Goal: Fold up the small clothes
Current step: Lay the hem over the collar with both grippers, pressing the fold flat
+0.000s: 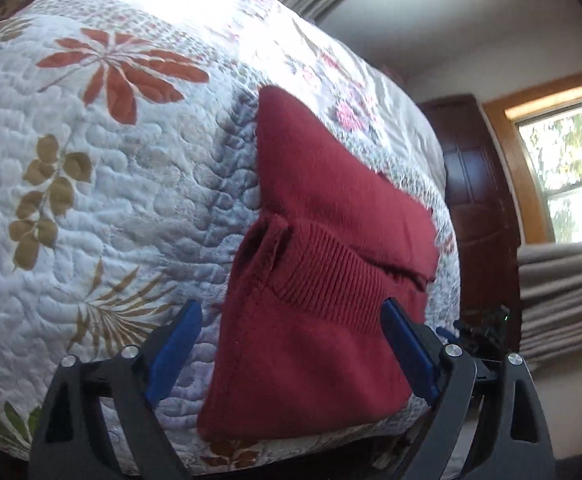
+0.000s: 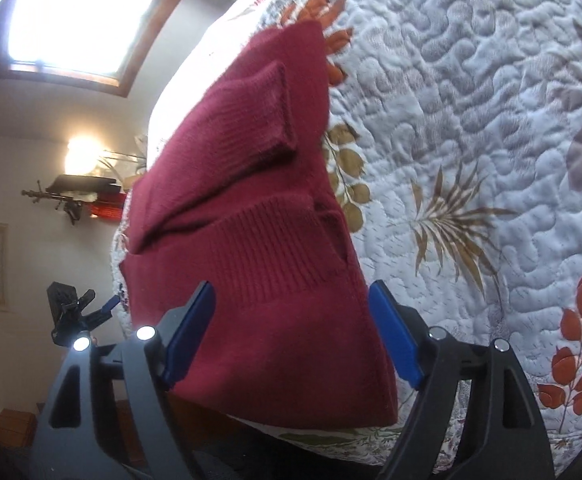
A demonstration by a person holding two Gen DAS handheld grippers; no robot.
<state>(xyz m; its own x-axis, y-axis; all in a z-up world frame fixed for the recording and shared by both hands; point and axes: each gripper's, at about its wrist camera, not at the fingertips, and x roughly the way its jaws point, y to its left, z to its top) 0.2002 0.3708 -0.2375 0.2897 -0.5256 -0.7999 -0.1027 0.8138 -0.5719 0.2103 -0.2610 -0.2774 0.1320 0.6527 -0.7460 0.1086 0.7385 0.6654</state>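
Note:
A dark red knitted sweater (image 1: 323, 240) lies folded on the quilted floral bedspread (image 1: 103, 184), near the bed's edge, with a ribbed band across its top layer. My left gripper (image 1: 291, 306) is open, its blue fingers (image 1: 175, 348) standing on either side of the sweater's near part without pinching it. From the other side, the same sweater (image 2: 259, 216) shows a folded sleeve with a ribbed cuff (image 2: 279, 112) on top. My right gripper (image 2: 291, 286) is open too, straddling the sweater's near edge. Each gripper appears small in the other's view, right gripper (image 1: 483, 332) and left gripper (image 2: 79, 312).
The bedspread (image 2: 471, 120) stretches wide beyond the sweater. A dark wooden door (image 1: 475, 184) and a bright window (image 1: 571, 168) stand past the bed's edge. A wall lamp (image 2: 81, 154) and a shelf (image 2: 83, 188) are on the far wall.

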